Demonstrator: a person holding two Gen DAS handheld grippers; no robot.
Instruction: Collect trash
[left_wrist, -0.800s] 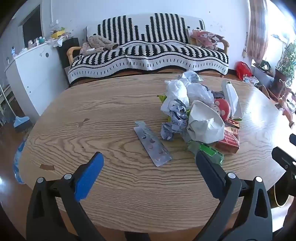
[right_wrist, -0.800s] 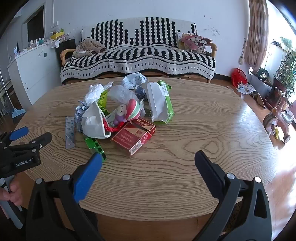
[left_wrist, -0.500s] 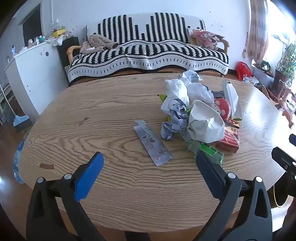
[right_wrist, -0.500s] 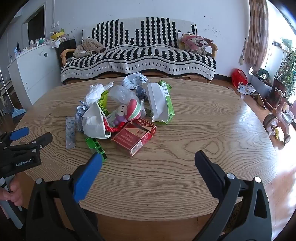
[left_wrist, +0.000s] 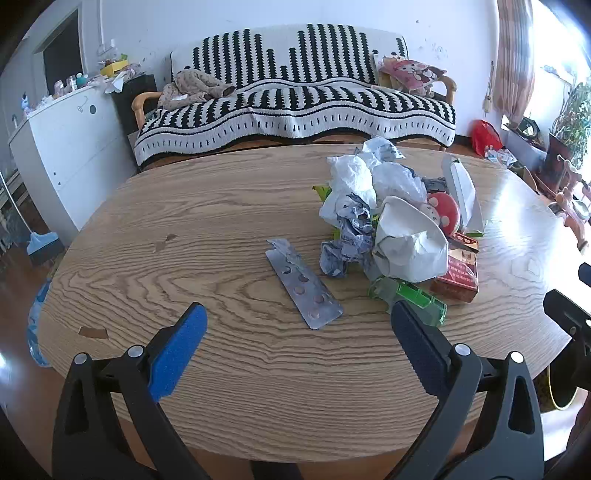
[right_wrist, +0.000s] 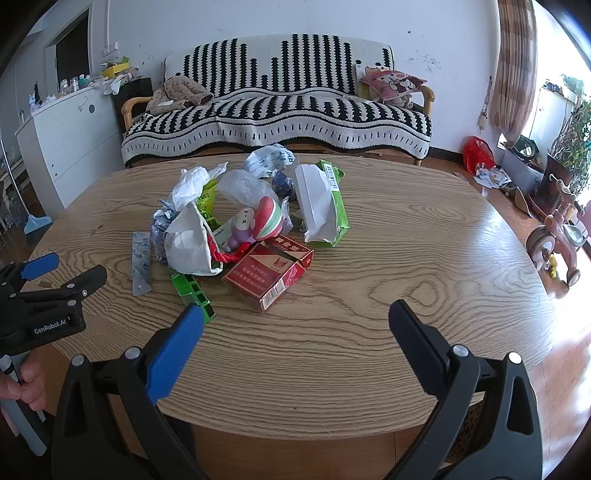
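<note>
A heap of trash lies on the oval wooden table (left_wrist: 207, 258): crumpled white paper (left_wrist: 408, 240), a silver pill blister strip (left_wrist: 303, 282), a green plastic piece (left_wrist: 410, 297), a red cigarette box (right_wrist: 267, 273), a green-and-white wrapper (right_wrist: 321, 203) and a small mushroom toy (right_wrist: 262, 221). My left gripper (left_wrist: 297, 343) is open and empty, hovering above the table's near edge, just short of the blister strip. My right gripper (right_wrist: 295, 339) is open and empty, above the near edge, in front of the cigarette box. The left gripper also shows in the right wrist view (right_wrist: 55, 273).
A sofa with a black-and-white striped blanket (left_wrist: 295, 107) stands behind the table. A white cabinet (left_wrist: 66, 147) is at the left. A red bag (right_wrist: 478, 155), plants and a child's tricycle (right_wrist: 557, 240) are on the floor at the right.
</note>
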